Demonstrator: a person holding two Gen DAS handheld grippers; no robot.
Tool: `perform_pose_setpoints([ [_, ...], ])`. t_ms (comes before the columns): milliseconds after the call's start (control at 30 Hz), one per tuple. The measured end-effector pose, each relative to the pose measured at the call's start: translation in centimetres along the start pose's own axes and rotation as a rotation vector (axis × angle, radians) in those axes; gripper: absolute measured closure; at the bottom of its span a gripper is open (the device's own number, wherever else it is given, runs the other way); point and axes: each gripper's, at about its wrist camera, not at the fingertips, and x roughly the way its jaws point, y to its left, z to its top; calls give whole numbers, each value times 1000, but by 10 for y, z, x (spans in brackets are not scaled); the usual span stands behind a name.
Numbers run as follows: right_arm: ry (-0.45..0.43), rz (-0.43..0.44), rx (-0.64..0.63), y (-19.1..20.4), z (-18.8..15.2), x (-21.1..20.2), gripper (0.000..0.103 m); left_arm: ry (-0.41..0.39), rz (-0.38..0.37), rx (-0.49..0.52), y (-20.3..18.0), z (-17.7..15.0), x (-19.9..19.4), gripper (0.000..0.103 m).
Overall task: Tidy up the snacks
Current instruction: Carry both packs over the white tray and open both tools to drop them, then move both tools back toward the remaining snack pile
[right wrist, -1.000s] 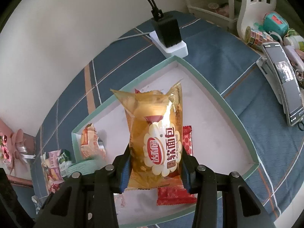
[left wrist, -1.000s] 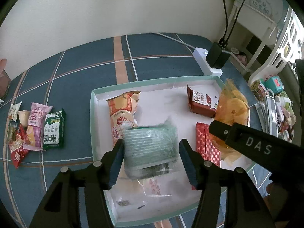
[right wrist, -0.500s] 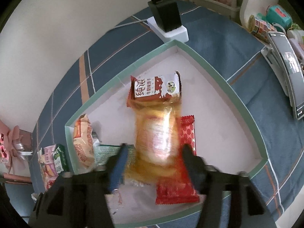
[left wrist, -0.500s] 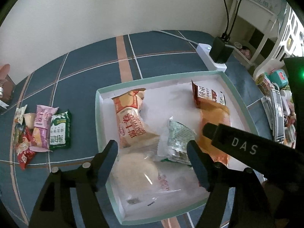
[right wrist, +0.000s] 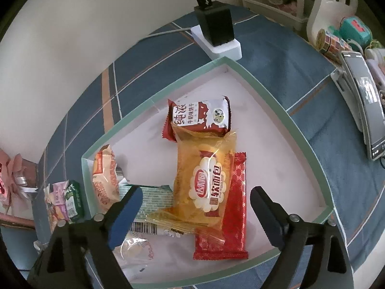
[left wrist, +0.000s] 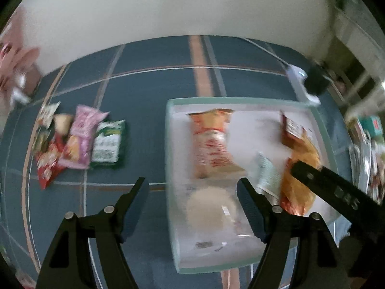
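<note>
A white tray with a green rim [right wrist: 276, 101] lies on the blue checked cloth. The yellow bread packet [right wrist: 207, 175] lies flat in it, across a red packet [right wrist: 235, 212] and against a brown milk-biscuit packet [right wrist: 202, 118]. Over it my right gripper [right wrist: 196, 192] has its jaws opening, pads clear of the packet. A green packet [right wrist: 154, 197], an orange packet [left wrist: 209, 142] and a clear-wrapped round cake [left wrist: 211, 207] lie in the tray's left part. My left gripper [left wrist: 192, 190] is open and empty over the tray's left rim [left wrist: 168, 159]. That view is blurred.
Several loose snack packets [left wrist: 79, 142] lie in a pile on the cloth left of the tray. A white power strip with a black adapter [right wrist: 216, 31] sits behind the tray. A phone [right wrist: 363, 96] and small clutter lie at the right.
The left gripper let go of the green packet into the tray and slid left. The right gripper opened and the yellow bread packet dropped flat into the tray.
</note>
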Motion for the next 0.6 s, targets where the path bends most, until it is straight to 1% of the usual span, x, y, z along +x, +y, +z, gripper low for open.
perform_pose_setpoints([
  [100,1,-2,-8,2,0,1,10,-5,41,-84,20,3,0,27],
  [167,2,-5,-20,5,0,1,10,-8,53,-127,31,4,-1,26],
  [200,1,-7,-28,7,0,1,10,-10,63,-155,37,4,-1,21],
  [233,0,-9,-36,9,-1,0,10,-11,70,-175,42,4,-1,10],
  [267,-2,-11,-44,12,-2,0,10,-13,78,-202,49,4,-1,8],
  [467,-25,-15,-107,30,-8,-10,9,1,108,-319,77,3,0,7],
  [600,-32,-6,-138,42,-12,-14,8,21,121,-351,89,-1,3,7],
])
